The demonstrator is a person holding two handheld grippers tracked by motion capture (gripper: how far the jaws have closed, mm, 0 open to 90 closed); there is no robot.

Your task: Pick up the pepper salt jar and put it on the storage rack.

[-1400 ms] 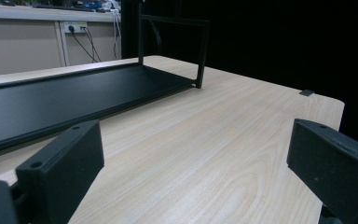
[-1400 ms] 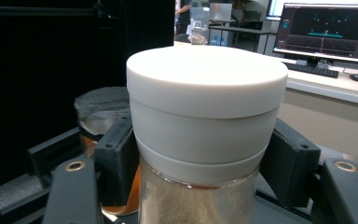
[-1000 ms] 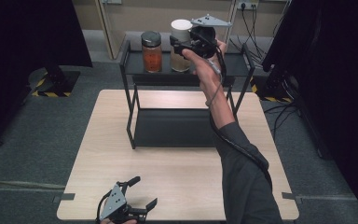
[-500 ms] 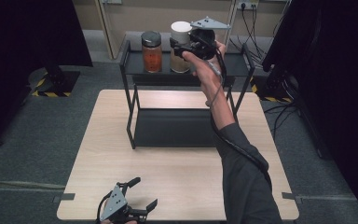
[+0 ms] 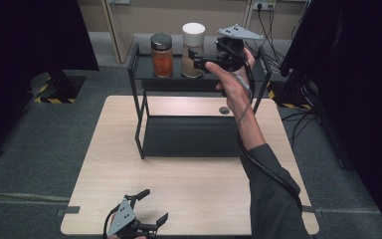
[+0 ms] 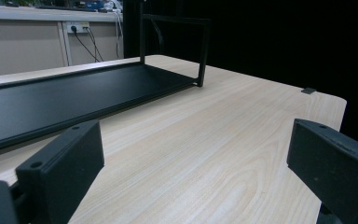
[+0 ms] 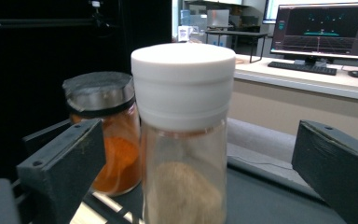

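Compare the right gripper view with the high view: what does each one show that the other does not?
Right gripper view: a monitor and keyboard on a desk behind.

High view: the wooden table, the left gripper open low on it, and the person's arm.

Both: the white-lidded jar between the right gripper's open jaws, beside the orange-filled jar on the black rack.

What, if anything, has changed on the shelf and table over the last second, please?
Nothing has visibly changed. The right gripper still sits open at the white-lidded jar on the rack's top shelf, the orange-filled jar stands beside it, and the left gripper rests open at the table edge.
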